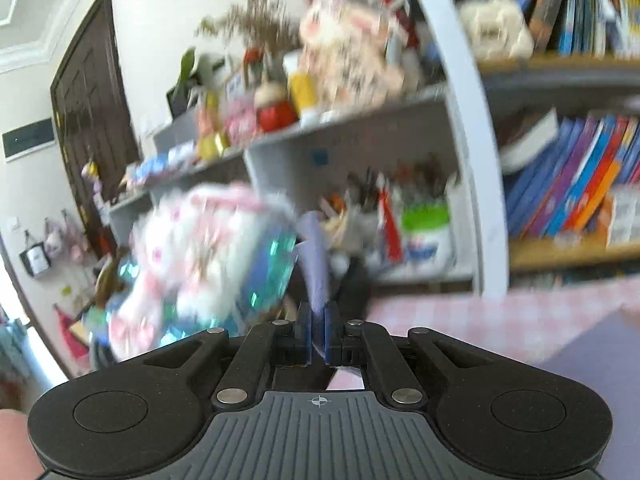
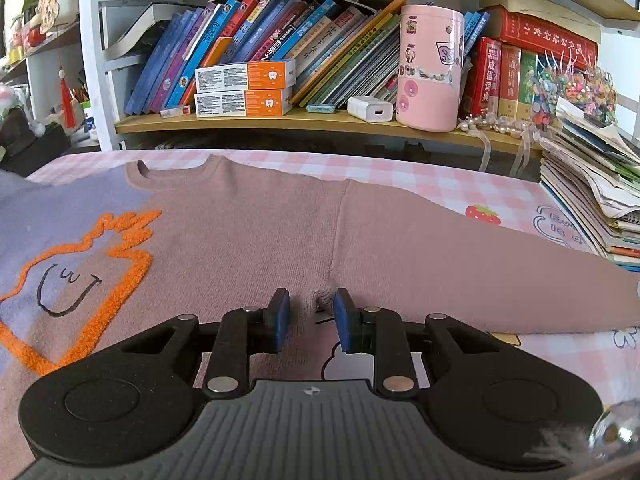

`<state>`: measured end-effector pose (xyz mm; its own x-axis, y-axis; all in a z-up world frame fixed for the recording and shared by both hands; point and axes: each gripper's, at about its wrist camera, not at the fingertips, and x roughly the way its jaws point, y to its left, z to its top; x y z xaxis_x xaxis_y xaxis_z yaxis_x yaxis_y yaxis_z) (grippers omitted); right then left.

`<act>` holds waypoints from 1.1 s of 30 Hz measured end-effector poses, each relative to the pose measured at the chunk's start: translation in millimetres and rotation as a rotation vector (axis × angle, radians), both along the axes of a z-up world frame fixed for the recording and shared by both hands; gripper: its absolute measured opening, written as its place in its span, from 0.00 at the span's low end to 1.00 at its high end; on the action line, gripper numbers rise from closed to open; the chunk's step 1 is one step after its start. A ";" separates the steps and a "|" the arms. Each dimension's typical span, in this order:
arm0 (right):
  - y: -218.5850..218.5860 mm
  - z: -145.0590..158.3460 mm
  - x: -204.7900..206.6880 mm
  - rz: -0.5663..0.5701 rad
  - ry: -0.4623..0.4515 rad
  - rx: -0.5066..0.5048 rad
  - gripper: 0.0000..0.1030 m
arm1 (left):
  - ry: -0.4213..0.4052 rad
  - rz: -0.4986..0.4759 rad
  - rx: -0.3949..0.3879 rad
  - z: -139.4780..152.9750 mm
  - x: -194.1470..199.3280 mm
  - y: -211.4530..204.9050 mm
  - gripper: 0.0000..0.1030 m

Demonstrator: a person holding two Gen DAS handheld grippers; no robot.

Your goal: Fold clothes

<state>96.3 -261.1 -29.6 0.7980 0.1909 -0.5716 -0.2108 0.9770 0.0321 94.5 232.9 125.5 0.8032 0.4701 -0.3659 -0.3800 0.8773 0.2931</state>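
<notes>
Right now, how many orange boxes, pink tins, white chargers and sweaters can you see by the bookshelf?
Orange boxes: 2
Pink tin: 1
White charger: 1
Sweater: 1
Total: 5

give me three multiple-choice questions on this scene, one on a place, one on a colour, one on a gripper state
1. Where does the sweater lie?
A. on the checked tablecloth
B. on the bookshelf
C. on the floor

2. What colour is the fuzzy outline on the sweater?
A. green
B. orange
C. white

3. How is the left gripper?
A. wide open
B. out of view
C. shut on purple fabric

Answers: 1 A, the pink knit spreads over the checked cloth. 2 B, the raised outline is orange. 3 C, the pads pinch a purple strip, while the right gripper is open.
</notes>
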 end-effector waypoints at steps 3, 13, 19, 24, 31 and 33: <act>-0.8 0.0 0.2 0.000 0.002 0.008 0.22 | 0.025 0.004 -0.029 -18.1 -3.1 3.0 0.05; -2.4 0.2 0.2 0.000 0.004 0.016 0.22 | 0.093 -0.180 -0.199 -36.1 -36.3 -20.8 0.09; -2.3 0.6 0.0 0.000 0.004 0.015 0.22 | 0.134 -0.291 -0.301 -46.8 -56.2 -35.1 0.31; -3.6 0.9 0.2 -0.001 0.006 0.026 0.22 | 0.217 -0.396 -0.410 -89.9 -58.9 -68.9 0.46; -11.6 1.6 1.0 -0.014 0.012 0.079 0.17 | 0.229 -0.394 -0.447 -110.2 -22.3 -82.0 0.36; -14.1 1.8 1.2 -0.019 0.014 0.095 0.16 | 0.226 -0.390 -0.462 -111.5 -15.3 -82.0 0.05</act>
